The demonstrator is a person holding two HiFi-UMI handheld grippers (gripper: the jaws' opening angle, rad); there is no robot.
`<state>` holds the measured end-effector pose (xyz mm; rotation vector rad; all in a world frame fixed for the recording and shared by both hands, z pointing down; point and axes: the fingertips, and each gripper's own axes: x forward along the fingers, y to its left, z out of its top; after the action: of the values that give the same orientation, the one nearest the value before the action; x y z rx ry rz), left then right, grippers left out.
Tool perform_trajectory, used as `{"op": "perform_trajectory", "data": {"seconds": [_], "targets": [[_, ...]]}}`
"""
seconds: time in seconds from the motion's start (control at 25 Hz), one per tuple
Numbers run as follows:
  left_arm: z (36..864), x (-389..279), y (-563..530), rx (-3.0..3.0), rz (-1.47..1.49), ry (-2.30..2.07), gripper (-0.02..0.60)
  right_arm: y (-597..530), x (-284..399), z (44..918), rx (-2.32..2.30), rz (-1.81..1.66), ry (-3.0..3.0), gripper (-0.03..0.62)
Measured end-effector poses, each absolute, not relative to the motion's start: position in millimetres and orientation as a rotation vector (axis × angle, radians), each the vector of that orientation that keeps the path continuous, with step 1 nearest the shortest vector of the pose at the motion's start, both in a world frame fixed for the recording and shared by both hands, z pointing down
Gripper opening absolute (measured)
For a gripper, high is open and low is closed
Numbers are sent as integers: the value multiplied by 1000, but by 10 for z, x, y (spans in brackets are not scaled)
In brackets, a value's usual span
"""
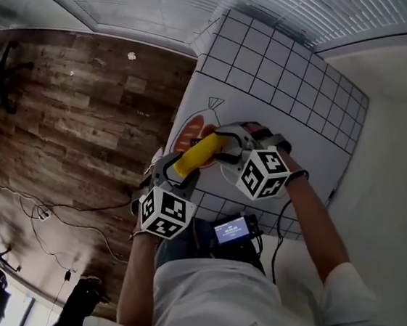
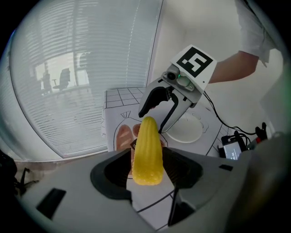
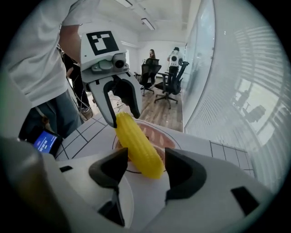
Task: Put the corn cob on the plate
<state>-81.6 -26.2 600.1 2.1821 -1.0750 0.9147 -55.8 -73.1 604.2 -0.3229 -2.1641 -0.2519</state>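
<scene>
In the head view the corn cob is over the bread picture printed on the gridded surface. Its 8 o'clock end is between the parted jaws of the left gripper and its 2 o'clock end between those of the right gripper, neither clamping it. In the left gripper view the white plate sits just beside the cob's far tip, at its 3 o'clock.

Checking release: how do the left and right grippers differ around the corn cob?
The left gripper straddles the left end of the corn cob, the right gripper its right end. The cob runs straight between the left jaws but slants across between the right jaws. Both are open around it, not clamping.
</scene>
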Motion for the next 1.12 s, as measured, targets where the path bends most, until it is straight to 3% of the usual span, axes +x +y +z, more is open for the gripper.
{"op": "perform_trajectory", "data": {"seconds": [0.48, 1.12], "targets": [[6153, -732, -289, 2154, 971, -994, 229, -609, -579, 6211, -551, -381, -2062, 285], [6343, -699, -303, 2075, 924, -940, 255, -555, -671, 6323, -621, -391, -2042, 279]]}}
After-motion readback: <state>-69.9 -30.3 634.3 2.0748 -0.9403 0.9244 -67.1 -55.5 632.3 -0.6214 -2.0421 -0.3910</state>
